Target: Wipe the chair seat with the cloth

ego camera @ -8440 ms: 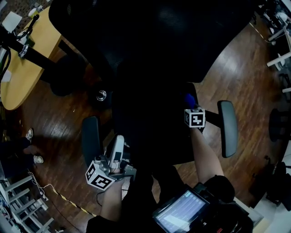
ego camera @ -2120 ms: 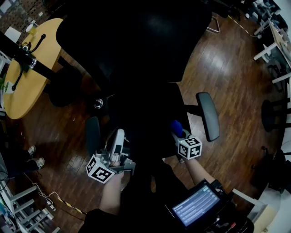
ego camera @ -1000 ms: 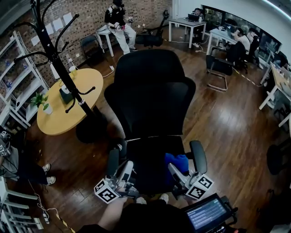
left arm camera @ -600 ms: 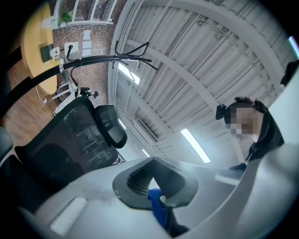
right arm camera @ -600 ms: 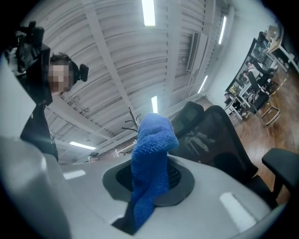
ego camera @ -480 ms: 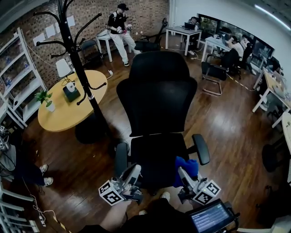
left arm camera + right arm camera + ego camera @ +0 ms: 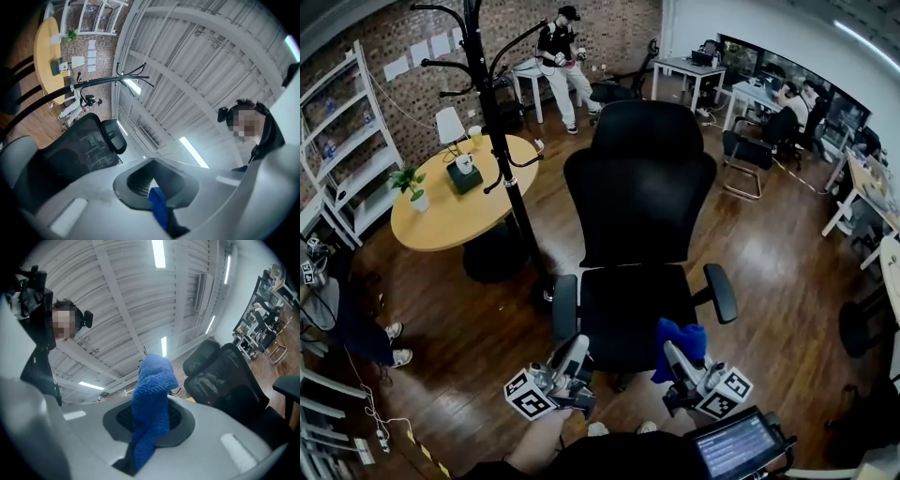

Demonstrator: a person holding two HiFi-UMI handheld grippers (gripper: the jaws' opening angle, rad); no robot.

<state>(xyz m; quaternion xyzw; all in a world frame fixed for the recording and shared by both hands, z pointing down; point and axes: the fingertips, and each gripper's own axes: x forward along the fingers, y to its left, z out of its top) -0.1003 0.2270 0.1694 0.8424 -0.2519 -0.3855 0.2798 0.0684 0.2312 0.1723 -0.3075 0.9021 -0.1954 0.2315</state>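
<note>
Holding the blue terry cloth (image 7: 152, 399) in the right claw (image 7: 678, 367): jaws pinched on its lower end, the rest bunched up above them, because the claw is tipped up toward the ceiling. The left claw (image 7: 575, 356) is tipped up the same way with its jaws together. A small blue sliver shows at their base, and I can't tell if it's a part of the claw or something else.

Key relation: the black padded chair seat (image 7: 628, 314) lies ahead and left of the right claw. In the head view the cloth sits over the seat's front right corner, just inside the right black armrest (image 7: 722, 292). The right claw is the nearer one. The left claw is at the front left corner, apart from the cloth.

The seat runs front to back, away from the person toward the tall black backrest (image 7: 639, 187). My read is that the claw has to tip down first to lay the cloth on the pad, then stroke forward or across.

Surface: dark, slightly dished pad with nothing on it.

Room: dark wood plank floor (image 7: 769, 262). A round light-wood tabletop (image 7: 441, 216) and a black coat stand (image 7: 502, 141) are off to the left, well apart from the seat.
</note>
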